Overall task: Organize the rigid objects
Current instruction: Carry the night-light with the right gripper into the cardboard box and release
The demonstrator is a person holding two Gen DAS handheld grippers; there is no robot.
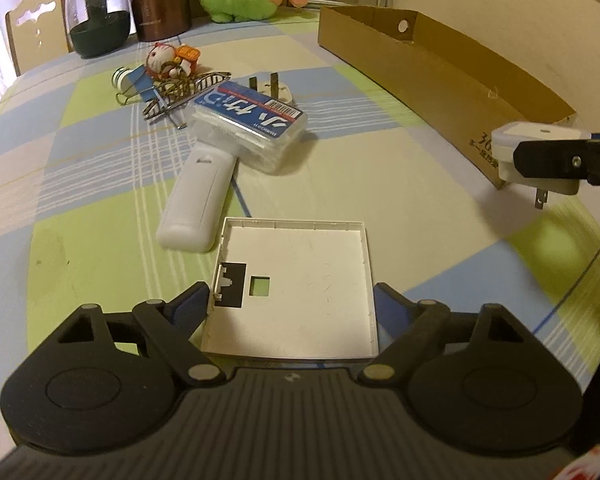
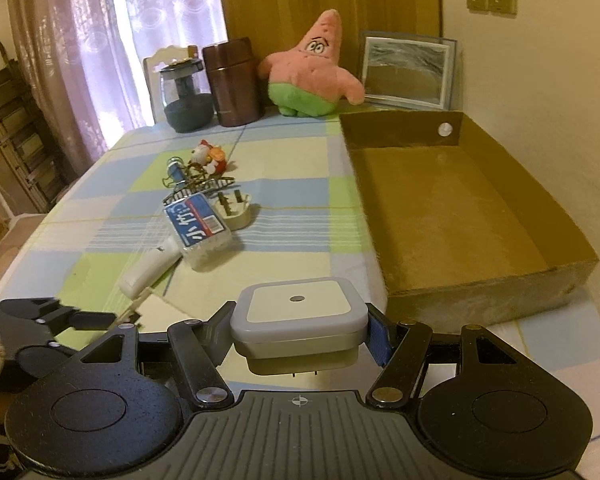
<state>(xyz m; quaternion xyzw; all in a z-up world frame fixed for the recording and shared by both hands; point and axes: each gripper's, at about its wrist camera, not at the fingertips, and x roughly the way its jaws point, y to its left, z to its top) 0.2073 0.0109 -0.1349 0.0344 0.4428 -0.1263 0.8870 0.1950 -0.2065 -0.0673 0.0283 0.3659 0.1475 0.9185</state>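
A white square plastic cover (image 1: pixel 308 280) lies hollow side up on the checked tablecloth. My left gripper (image 1: pixel 292 296) straddles it, with the blue pads against its left and right edges. My right gripper (image 2: pixel 300 320) is shut on a white and grey plug-in night light (image 2: pixel 298 304), held above the table just in front of the open cardboard box (image 2: pixel 480 284). The left wrist view shows that night light (image 1: pixel 532 136) at the right, prongs down, beside the near corner of the box (image 1: pixel 440 68). The box is empty.
Beyond the cover lie a white handle-shaped device (image 1: pixel 192 204), a clear case with a blue label (image 1: pixel 248 128), a white plug (image 1: pixel 272 88), a wire rack (image 1: pixel 180 92) and a small toy (image 1: pixel 168 60). A plush star (image 2: pixel 312 76), brown canister (image 2: pixel 236 80) and dark jar (image 2: pixel 186 96) stand at the back.
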